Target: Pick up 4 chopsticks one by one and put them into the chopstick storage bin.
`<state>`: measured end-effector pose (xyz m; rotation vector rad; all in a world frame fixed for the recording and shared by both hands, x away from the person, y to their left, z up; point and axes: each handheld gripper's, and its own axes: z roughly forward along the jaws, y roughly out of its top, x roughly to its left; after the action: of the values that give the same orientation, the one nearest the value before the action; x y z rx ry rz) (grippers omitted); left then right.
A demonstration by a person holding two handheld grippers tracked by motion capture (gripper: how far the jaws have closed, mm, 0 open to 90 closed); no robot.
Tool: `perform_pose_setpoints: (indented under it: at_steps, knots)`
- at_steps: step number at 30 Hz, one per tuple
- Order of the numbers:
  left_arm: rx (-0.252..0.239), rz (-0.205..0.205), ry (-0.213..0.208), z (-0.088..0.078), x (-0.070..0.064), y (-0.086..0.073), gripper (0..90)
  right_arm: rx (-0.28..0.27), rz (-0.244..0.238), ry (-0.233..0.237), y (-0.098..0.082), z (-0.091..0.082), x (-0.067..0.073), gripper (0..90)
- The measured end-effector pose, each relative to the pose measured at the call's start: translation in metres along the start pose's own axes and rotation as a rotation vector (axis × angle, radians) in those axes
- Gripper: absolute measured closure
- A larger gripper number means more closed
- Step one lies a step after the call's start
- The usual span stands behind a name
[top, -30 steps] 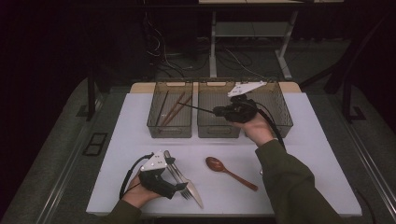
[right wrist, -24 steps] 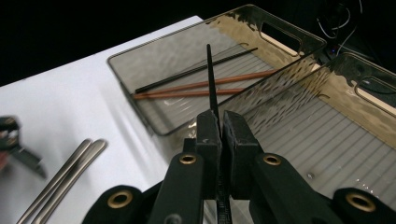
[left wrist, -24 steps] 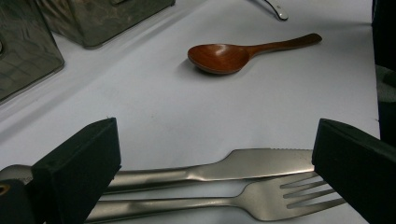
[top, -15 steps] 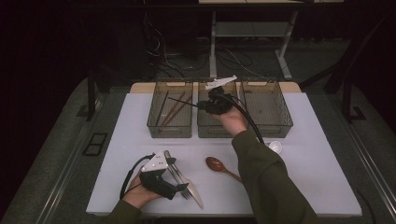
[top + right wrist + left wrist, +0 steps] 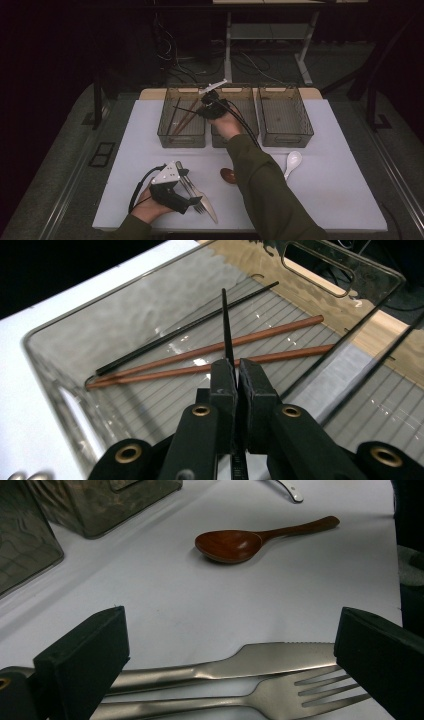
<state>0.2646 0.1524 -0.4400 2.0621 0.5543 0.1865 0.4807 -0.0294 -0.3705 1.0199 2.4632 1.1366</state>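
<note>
Right gripper view: my right gripper [image 5: 235, 371] has its jaws pinched together on a black chopstick [image 5: 226, 325], thin, straight and matte, its free end pointing ahead over the left bin [image 5: 65, 405]. That bin is clear plastic with a ribbed floor; inside lie a second black stick [image 5: 185, 330] and two reddish-brown sticks [image 5: 220, 346], angled across each other. High view puts the right gripper [image 5: 209, 105] at the rim between left and middle bins [image 5: 246, 95]. My left gripper [image 5: 230, 650] rests on the table, jaws wide, with a steel knife [image 5: 240, 662] and fork [image 5: 280, 697] lying between them, untouched. A wooden spoon [image 5: 235, 544] lies beyond.
</note>
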Motion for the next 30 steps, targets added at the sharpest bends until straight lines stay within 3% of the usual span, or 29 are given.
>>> perform_pose_setpoints:
  at_steps: [8,12,22,24,30]
  knots:
    - [-0.011,-0.011,-0.004,0.000,-0.001,0.000,0.5,0.043,0.003,-0.036,0.010,0.024,0.009,84.4]
    - [-0.012,-0.013,-0.004,-0.001,-0.001,-0.001,0.5,0.027,0.002,-0.019,0.012,0.026,0.013,74.5]
    - [-0.009,-0.006,-0.003,-0.002,-0.001,0.000,0.5,0.009,0.023,0.056,0.014,0.007,0.010,52.5]
    - [-0.006,-0.006,-0.003,-0.002,-0.001,0.000,0.5,0.007,0.031,0.096,0.012,0.002,0.008,47.1]
    - [-0.012,-0.019,-0.002,-0.002,0.000,0.000,0.5,-0.003,0.023,0.144,0.002,-0.021,0.002,40.5]
